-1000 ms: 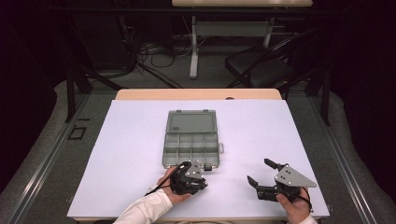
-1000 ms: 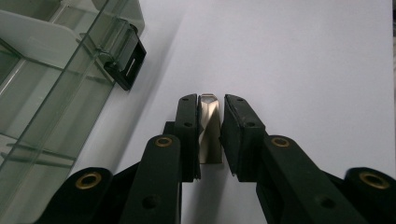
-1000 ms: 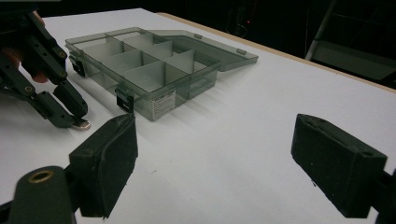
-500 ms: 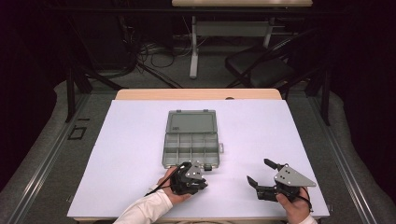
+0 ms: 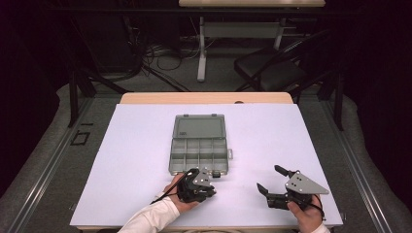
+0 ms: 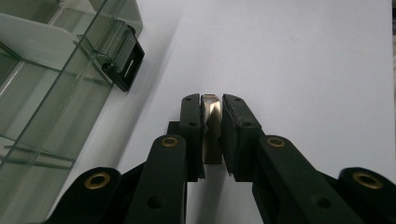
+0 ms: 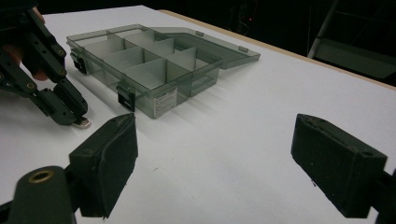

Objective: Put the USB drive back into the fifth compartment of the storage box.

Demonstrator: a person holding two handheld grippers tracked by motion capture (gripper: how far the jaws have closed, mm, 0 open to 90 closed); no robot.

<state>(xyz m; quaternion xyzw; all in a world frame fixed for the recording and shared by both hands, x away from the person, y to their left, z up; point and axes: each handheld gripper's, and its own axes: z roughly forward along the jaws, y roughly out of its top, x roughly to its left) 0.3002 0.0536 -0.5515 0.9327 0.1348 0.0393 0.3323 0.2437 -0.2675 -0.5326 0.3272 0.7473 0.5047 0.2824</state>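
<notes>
Beside the open, empty box [image 5: 199, 144], left gripper [image 6: 211, 105] pinches metal piece [image 6: 211, 112].

I see a smoky grey see-through plastic compartment box [image 5: 199, 144] with black latches [image 6: 122, 66] and a white label on its front wall. My left gripper [image 6: 211, 122] is matte black with brass-coloured pins, pinching a small shiny silver-gold metal piece [image 6: 210, 109]. My right gripper [image 5: 272, 183] is black too, grey plate on top. The table cover [image 5: 272, 131] is plain pale lavender-white over a tan wooden edge.

A white sheet [image 5: 145, 160] covers the wooden desk [image 5: 204, 98]. Beyond it, on the grey floor, stand a black chair [image 5: 272, 68] and loose cables [image 5: 160, 63].
</notes>
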